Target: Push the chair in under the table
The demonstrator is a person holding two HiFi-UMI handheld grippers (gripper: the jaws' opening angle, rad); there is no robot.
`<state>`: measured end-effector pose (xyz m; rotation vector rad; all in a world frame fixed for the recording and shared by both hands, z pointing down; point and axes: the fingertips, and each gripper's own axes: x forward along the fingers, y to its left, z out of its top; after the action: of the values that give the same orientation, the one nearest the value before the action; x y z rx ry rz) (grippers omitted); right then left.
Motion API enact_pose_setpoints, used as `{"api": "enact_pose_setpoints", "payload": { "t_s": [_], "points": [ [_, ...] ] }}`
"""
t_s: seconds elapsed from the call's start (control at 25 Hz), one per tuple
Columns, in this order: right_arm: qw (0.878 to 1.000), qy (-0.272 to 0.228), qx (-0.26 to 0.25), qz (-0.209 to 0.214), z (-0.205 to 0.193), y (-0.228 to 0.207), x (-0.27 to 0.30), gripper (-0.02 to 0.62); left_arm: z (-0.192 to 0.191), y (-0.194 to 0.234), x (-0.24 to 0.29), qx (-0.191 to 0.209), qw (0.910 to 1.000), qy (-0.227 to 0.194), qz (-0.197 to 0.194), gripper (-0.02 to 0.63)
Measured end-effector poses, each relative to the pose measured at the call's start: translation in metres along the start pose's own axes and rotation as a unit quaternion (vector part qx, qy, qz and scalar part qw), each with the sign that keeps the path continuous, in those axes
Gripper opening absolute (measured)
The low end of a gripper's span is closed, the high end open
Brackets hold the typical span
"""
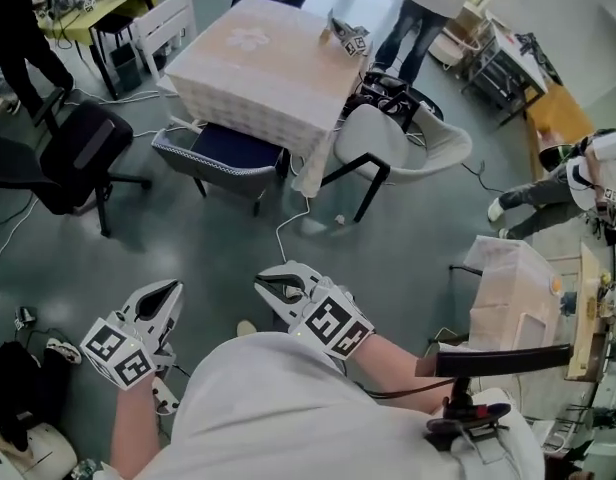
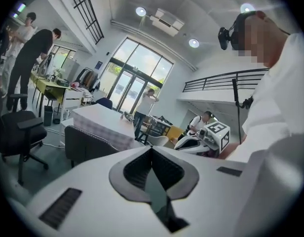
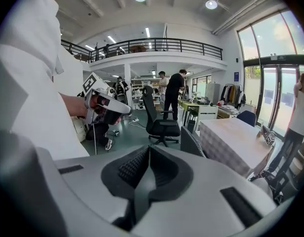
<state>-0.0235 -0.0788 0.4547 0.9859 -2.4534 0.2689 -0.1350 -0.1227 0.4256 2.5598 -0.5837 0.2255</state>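
Observation:
The dark blue chair with a grey patterned back (image 1: pixel 221 158) stands partly under the near side of the cloth-covered table (image 1: pixel 258 63). It also shows in the left gripper view (image 2: pixel 88 143) and the right gripper view (image 3: pixel 191 142), beside the table (image 2: pixel 100 116) (image 3: pixel 236 137). My left gripper (image 1: pixel 171 290) and right gripper (image 1: pixel 264 284) hover close to my body, well short of the chair and touching nothing. The jaws of both are shut and empty (image 2: pixel 152 154) (image 3: pixel 148 154). Each gripper view also shows the other gripper (image 2: pixel 201 139) (image 3: pixel 105 105).
A black office chair (image 1: pixel 73 153) stands at the left. A white shell chair (image 1: pixel 400 140) sits at the table's right corner. A white cable (image 1: pixel 288 223) runs over the floor below the table. People stand at the far edges. Another gripper (image 1: pixel 350 38) lies on the table.

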Motion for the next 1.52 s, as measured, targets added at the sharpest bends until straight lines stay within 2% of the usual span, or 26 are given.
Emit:
{"api": "enact_pose_setpoints", "payload": {
  "t_s": [0.08,0.68,1.52],
  "points": [
    [1.000,-0.002,-0.002,-0.004,0.000,0.005,-0.001,0.021,-0.002,-0.005,-0.002,0.008,0.9999,0.001,-0.007,0.012],
    [1.000,0.001,-0.018,-0.011,0.000,0.024,-0.012,0.018,-0.024,-0.023,-0.003,0.001,0.9998,0.010,-0.018,0.012],
    [1.000,0.003,0.005,-0.026,-0.013,-0.010,-0.024,0.015,-0.028,-0.017,0.042,-0.016,0.9986,0.042,-0.027,0.012]
  ]
}}
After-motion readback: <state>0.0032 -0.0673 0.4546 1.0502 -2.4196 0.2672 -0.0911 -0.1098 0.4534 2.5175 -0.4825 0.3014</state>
